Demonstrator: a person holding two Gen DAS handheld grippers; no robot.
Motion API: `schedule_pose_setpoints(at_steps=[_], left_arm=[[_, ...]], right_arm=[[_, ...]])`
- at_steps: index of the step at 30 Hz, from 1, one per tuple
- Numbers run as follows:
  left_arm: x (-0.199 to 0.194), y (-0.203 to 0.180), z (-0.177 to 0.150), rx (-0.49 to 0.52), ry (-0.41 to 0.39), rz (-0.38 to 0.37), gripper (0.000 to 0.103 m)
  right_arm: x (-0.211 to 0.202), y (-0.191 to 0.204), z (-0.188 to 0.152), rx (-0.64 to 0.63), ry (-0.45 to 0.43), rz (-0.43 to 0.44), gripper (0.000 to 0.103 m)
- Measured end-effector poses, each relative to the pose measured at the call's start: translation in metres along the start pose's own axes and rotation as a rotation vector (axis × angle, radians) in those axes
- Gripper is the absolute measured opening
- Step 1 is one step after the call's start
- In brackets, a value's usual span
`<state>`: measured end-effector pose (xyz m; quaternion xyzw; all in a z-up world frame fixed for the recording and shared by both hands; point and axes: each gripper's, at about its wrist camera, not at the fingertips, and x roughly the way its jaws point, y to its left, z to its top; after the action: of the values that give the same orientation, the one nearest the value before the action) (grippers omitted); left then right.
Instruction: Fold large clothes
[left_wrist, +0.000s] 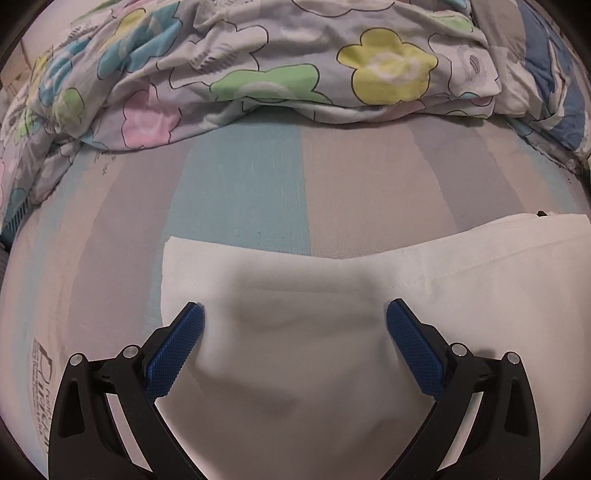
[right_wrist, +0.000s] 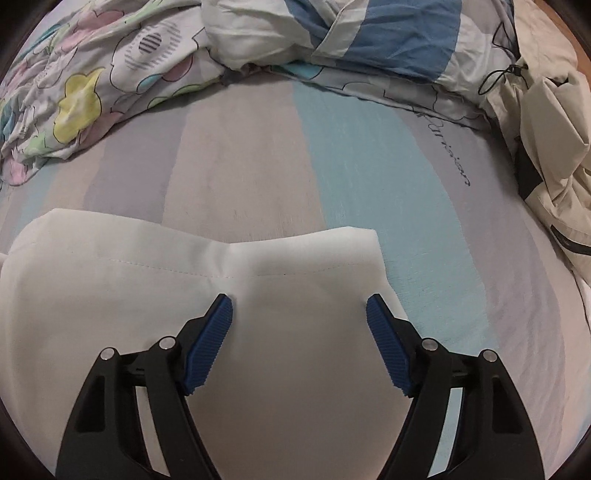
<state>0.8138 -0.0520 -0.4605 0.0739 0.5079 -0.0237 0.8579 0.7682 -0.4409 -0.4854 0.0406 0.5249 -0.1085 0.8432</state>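
Note:
A white garment (left_wrist: 295, 350) lies flat on the striped bed sheet (left_wrist: 240, 184), its stitched hem on the far side. In the left wrist view my left gripper (left_wrist: 294, 314) stands open just above the cloth near its far left corner, blue pads (left_wrist: 173, 354) wide apart with only flat fabric under the gap. The same white garment (right_wrist: 147, 295) fills the lower part of the right wrist view. There my right gripper (right_wrist: 299, 306) is open over the cloth close to its far right corner, and nothing is pinched between its pads (right_wrist: 388, 350).
A crumpled flower-print duvet (left_wrist: 258, 66) is heaped along the far side of the bed. A blue and white cover (right_wrist: 369, 33) lies beside it. A beige jacket (right_wrist: 554, 166) with a black cord sits at the right edge. Bare striped sheet (right_wrist: 332, 166) lies between.

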Motion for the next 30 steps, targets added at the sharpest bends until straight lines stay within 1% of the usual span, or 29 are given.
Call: schedule_pose_setpoints(at_steps=[3, 5, 7, 11, 12, 14, 16, 19, 21, 22, 23, 24, 26, 27, 30], left_arm=[[0.003, 0.000, 0.002, 0.002, 0.004, 0.001, 0.098], [-0.001, -0.001, 0.003, 0.002, 0.008, 0.004, 0.097], [-0.011, -0.002, 0.004, 0.014, -0.004, 0.012, 0.097], [-0.050, -0.014, -0.007, 0.020, -0.027, -0.017, 0.097], [-0.065, -0.021, -0.016, 0.019, -0.032, -0.049, 0.097], [-0.085, -0.037, -0.030, 0.033, -0.039, -0.075, 0.097], [-0.098, -0.050, -0.042, 0.021, -0.027, -0.132, 0.097], [-0.110, -0.075, -0.052, 0.005, -0.021, -0.216, 0.097], [-0.111, -0.095, -0.052, 0.022, -0.032, -0.243, 0.097], [-0.108, -0.104, -0.051, 0.028, -0.023, -0.257, 0.097], [-0.104, -0.110, -0.050, 0.030, -0.018, -0.246, 0.089], [-0.095, -0.112, -0.050, 0.015, -0.004, -0.233, 0.088], [-0.080, -0.110, -0.050, -0.006, 0.032, -0.251, 0.090], [-0.075, -0.111, -0.051, -0.003, 0.040, -0.245, 0.091], [-0.070, -0.114, -0.058, 0.018, 0.047, -0.225, 0.092]], right_arm=[[0.002, 0.001, 0.000, -0.004, 0.002, -0.007, 0.073], [-0.006, 0.000, 0.001, 0.008, -0.013, -0.012, 0.073], [-0.024, 0.002, 0.002, 0.021, -0.043, 0.000, 0.073], [-0.074, 0.013, -0.012, 0.032, -0.098, 0.060, 0.073], [-0.085, 0.019, -0.020, 0.028, -0.101, 0.075, 0.073], [-0.100, 0.030, -0.037, 0.009, -0.089, 0.107, 0.073], [-0.113, 0.046, -0.056, -0.019, -0.080, 0.144, 0.073], [-0.126, 0.067, -0.071, -0.051, -0.090, 0.180, 0.073], [-0.128, 0.087, -0.074, -0.080, -0.095, 0.209, 0.073], [-0.128, 0.095, -0.073, -0.090, -0.095, 0.228, 0.072], [-0.125, 0.103, -0.072, -0.094, -0.094, 0.236, 0.072], [-0.120, 0.109, -0.071, -0.099, -0.084, 0.232, 0.072], [-0.109, 0.112, -0.069, -0.092, -0.058, 0.247, 0.072], [-0.100, 0.112, -0.069, -0.082, -0.030, 0.248, 0.072], [-0.087, 0.112, -0.071, -0.074, -0.002, 0.248, 0.072]])
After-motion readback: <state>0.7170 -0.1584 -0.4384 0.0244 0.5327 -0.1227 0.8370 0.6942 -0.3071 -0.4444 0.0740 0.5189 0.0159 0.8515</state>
